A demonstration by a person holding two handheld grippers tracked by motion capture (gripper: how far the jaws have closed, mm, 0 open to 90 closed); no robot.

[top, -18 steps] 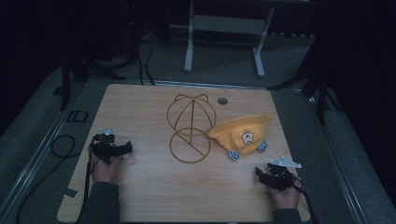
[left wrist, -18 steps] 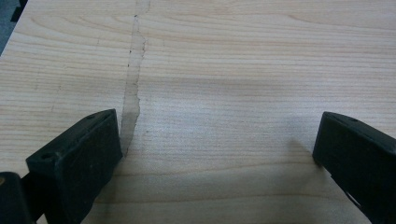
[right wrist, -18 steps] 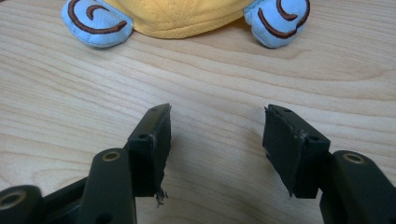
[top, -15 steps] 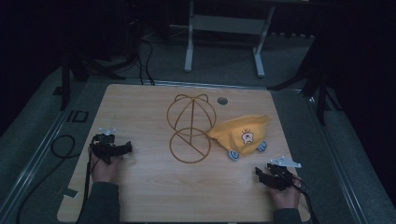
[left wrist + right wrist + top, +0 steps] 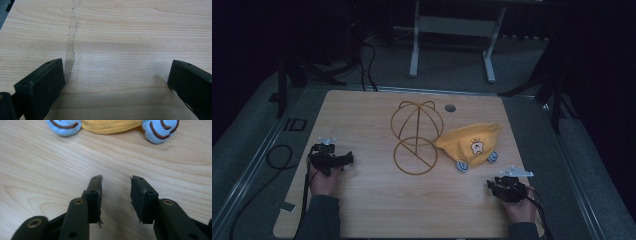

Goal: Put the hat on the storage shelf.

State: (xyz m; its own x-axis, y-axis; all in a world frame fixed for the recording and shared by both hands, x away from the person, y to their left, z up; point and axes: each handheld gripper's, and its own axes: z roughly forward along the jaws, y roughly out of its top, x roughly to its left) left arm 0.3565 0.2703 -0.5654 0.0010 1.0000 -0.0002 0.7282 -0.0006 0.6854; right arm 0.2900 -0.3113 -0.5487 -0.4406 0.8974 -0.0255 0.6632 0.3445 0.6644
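Grippers rest on the wooden table [image 5: 362, 210], nearer than the yellow hat [image 5: 469, 142]. Right gripper [image 5: 493, 186]: jaws parted, gripping nothing, just short of the hat's blue ears. Left gripper [image 5: 348, 159]: jaws spread wide, unloaded, well left of the hat. Wire stand [image 5: 417, 137] sits just left of the hat.

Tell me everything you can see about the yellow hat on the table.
The yellow hat looks like soft fabric, lying flattened on the wooden table right of the wire hat stand, whose wire it meets or slightly overlaps at its left end. A small cartoon face is printed on its top. Two light blue padded ears with brown curved stitching stick out along its near edge and rest on the wood. Neither gripper touches it; the right gripper sits nearest, fingers parted and pointing toward it.
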